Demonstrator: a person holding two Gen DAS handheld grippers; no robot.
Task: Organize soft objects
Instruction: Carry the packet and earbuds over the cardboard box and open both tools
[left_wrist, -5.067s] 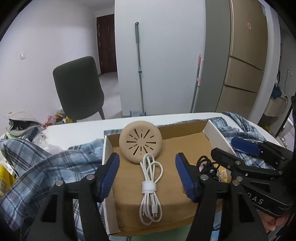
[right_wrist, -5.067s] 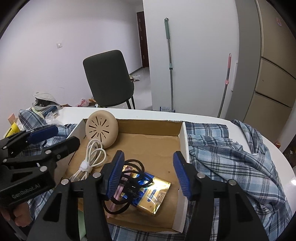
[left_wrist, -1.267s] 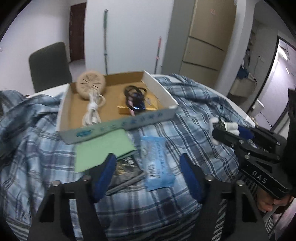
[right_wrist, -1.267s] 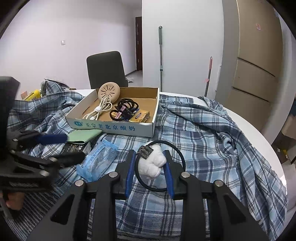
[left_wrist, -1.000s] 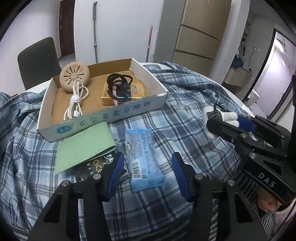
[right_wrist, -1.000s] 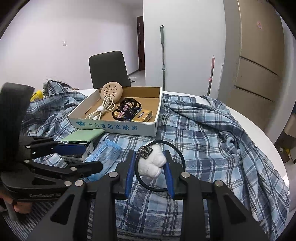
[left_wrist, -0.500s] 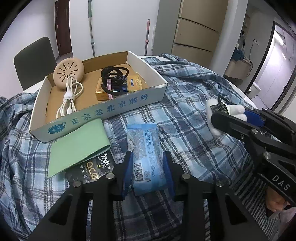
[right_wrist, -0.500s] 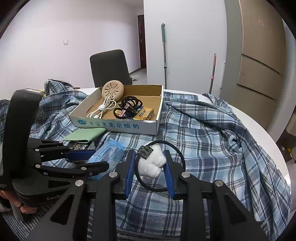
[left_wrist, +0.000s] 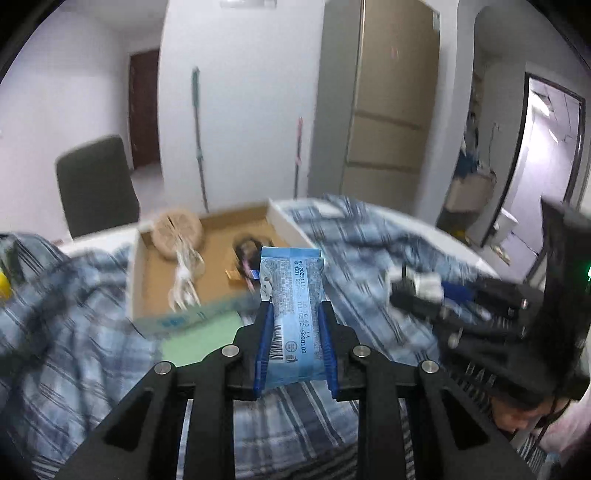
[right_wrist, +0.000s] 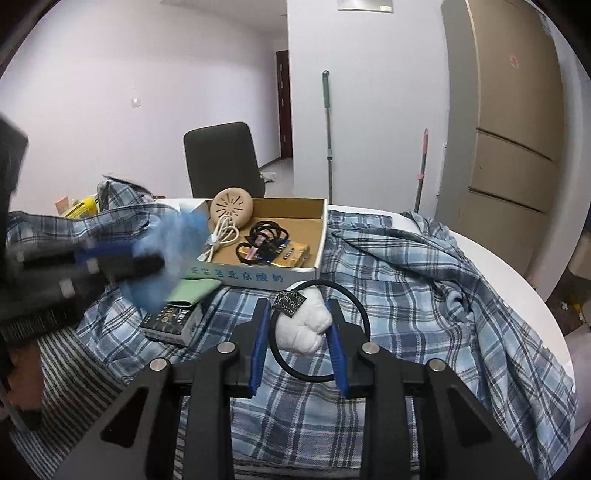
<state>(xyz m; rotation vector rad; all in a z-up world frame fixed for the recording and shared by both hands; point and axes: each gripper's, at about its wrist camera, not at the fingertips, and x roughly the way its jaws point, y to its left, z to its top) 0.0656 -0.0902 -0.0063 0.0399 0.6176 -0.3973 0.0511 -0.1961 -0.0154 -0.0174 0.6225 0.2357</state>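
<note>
Blue packet (left_wrist: 291, 317) sits pinched between the closing left tongs (left_wrist: 295, 343), lifted clear of the plaid cloth (right_wrist: 424, 280) in front of the box (right_wrist: 295, 275). The right tongs (right_wrist: 299, 347) are clenched on a white plush (right_wrist: 304, 326) with a black ring above the cloth.

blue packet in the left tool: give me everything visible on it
The blue packet is a soft, flat, pillow-style plastic wrapper in light blue, with crimped ends, a barcode and dark printed date text along its length. It stands roughly upright, its top end free, its lower half clamped between the blue pads of the left tool, whose jaws are closing. It is lifted clear of the plaid cloth. The right wrist view shows only a blue blur.
</note>
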